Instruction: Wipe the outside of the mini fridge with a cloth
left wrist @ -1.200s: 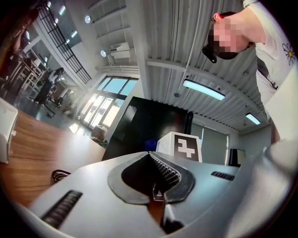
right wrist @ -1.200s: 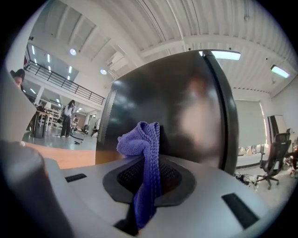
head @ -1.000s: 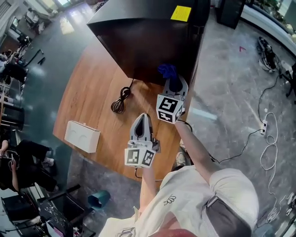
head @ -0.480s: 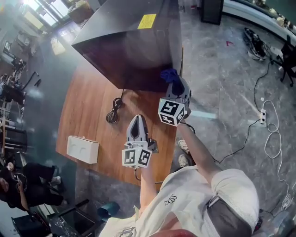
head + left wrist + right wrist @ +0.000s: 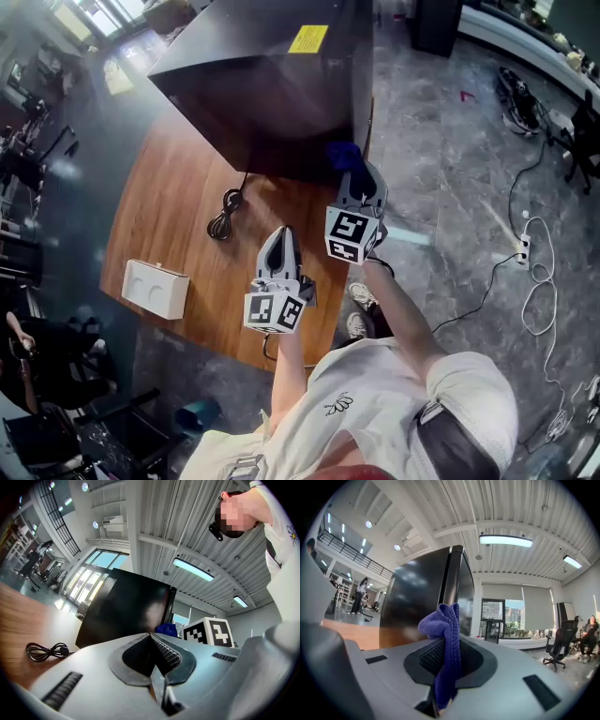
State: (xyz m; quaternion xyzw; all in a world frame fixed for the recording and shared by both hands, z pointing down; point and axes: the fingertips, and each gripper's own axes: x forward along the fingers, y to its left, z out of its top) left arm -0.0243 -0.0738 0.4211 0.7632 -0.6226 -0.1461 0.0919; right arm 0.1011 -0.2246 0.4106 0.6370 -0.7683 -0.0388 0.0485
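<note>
While right tool [image 5: 357, 178] pinches cloth [image 5: 343, 155] just beside fridge [image 5: 272, 94], wiping seems unstarted (left tool [image 5: 278, 242] pressed together, empty); all faces left.

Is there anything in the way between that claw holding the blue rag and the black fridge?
Nothing visible does. The right gripper grips the cloth with the mini fridge right ahead; the coiled cable lies off to the left.
</note>
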